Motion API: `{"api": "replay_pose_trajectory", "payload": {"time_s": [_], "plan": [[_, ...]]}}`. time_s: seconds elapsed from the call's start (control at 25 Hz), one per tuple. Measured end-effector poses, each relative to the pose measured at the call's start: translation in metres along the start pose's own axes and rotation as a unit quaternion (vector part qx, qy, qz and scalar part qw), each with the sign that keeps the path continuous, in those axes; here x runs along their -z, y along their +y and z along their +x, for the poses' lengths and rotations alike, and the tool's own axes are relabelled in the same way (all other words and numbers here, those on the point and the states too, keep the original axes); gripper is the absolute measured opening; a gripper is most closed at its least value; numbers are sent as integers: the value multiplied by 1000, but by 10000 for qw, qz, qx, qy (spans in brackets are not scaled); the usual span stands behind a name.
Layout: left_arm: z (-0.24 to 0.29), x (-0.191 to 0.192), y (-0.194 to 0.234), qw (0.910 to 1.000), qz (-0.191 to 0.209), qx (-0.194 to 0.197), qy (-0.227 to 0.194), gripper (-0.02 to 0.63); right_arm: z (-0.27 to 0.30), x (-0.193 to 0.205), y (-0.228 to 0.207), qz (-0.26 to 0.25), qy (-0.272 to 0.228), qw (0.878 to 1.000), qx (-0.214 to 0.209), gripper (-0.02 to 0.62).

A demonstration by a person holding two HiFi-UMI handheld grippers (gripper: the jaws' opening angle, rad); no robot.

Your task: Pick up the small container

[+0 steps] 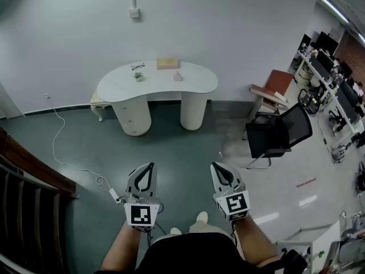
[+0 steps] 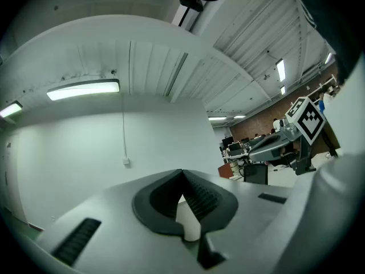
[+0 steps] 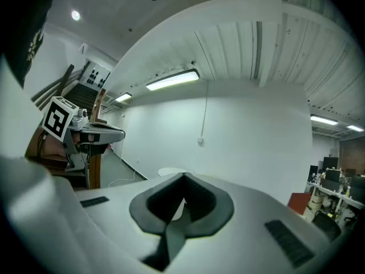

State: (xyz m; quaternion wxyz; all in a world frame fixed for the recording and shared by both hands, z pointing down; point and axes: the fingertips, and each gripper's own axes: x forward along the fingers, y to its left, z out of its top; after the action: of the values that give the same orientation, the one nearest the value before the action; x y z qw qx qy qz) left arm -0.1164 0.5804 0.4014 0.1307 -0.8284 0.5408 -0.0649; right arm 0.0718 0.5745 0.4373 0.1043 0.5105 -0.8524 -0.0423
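Note:
Far ahead stands a white kidney-shaped table (image 1: 197, 84). On its top sit a small pale container (image 1: 178, 76), a tan box (image 1: 168, 63), a small green item (image 1: 138, 76) and a pair of glasses (image 1: 137, 67). Both grippers hang low over the grey floor, well short of the table. My left gripper (image 1: 150, 166) is shut and empty, its jaws meeting at the tip (image 2: 182, 171). My right gripper (image 1: 214, 166) is also shut with nothing held (image 3: 183, 177). A sliver of the table (image 3: 170, 170) shows past the right jaws.
A black office chair (image 1: 279, 135) and a brown-topped stand (image 1: 270, 93) are at the right. A white cable (image 1: 67, 153) trails across the floor on the left, beside a wooden stair rail (image 1: 34, 173). Office desks (image 1: 336, 87) line the far right.

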Motion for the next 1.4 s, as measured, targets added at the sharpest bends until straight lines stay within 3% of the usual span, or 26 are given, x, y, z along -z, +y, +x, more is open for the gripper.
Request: {"api": "replay_pose_trajectory", "payload": {"time_s": [0.44,0.68,0.8,0.96,1.28,1.4], "plan": [[4,5,29,9991,-326,-14,-282,3,25,-3,12,194,-37,9998,64,28],[30,24,38,9998,-161,63,-15,3,48,2,-4,248,-116,9996,29,37],[52,33,39,9998,-140,111,36,3,69,8,-18,382,-125,9992,-42,164],[92,35,49,9999,-89,107,88,3,105,11,-41,499,-89,9986,-116,228],[176,40,71,9997,-198,-75,119,3,184,8,-90,510,-11,9975,-481,255],[208,43,79,9992,-229,-314,105,3,213,12,-113,520,-7,9971,-558,255]]}}
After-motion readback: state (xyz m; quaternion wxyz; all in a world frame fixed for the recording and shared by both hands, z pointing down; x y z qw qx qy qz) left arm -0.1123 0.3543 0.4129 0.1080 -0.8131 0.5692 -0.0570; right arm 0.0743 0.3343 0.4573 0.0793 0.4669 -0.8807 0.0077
